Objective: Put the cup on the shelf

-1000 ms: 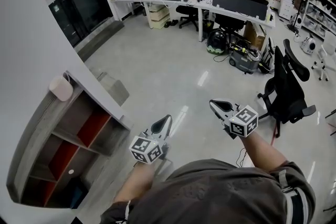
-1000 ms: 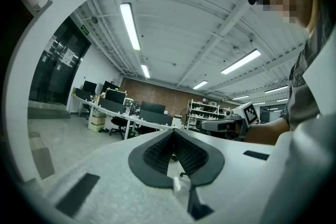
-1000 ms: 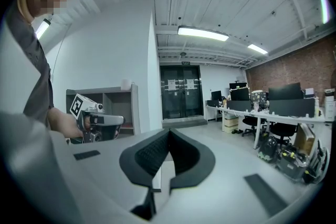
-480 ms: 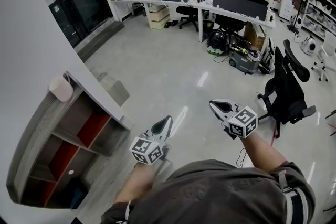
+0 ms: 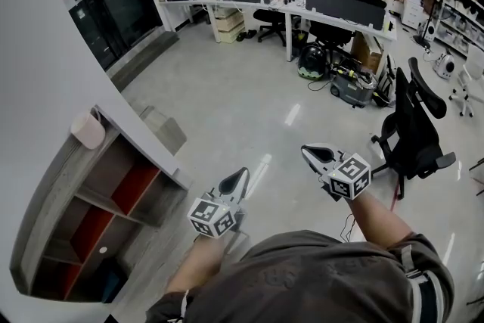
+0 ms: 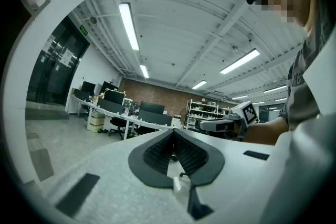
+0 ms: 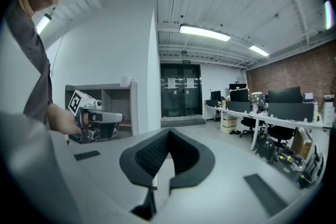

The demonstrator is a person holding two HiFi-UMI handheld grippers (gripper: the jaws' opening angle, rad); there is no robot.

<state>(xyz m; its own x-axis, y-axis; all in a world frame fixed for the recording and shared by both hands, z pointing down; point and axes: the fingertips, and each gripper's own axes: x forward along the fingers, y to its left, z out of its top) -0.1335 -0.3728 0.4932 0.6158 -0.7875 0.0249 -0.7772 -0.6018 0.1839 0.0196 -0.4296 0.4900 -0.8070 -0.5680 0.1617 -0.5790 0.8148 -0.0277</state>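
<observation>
Nothing I can make out has changed over the last second. Both tools hang where they were, and the cup sits in the same spot. I read that stillness as a pause after the work, not a step under way.

The cup is pale and stands upright on the top board of the shelf, at the end farthest from me. The right gripper view also shows it as a small pale shape on the shelf's top edge. Since it rests on the shelf with nothing touching it, I judge the task done.

The left gripper is out in front of the shelf's open face, well apart from it. Its jaws are pressed together with nothing between the pads. The right gripper is farther from the shelf on the same side. Its own camera shows its ribbed pads meeting at the tips, and it carries nothing either. Neither tool is anywhere near the cup.

The shelf is a grey unit of open compartments with red back panels. The compartments nearest the cup look bare from here. One lower down holds a small white thing that is too small for me to name. The lowest one has something dark blue in it, also unclear.
</observation>
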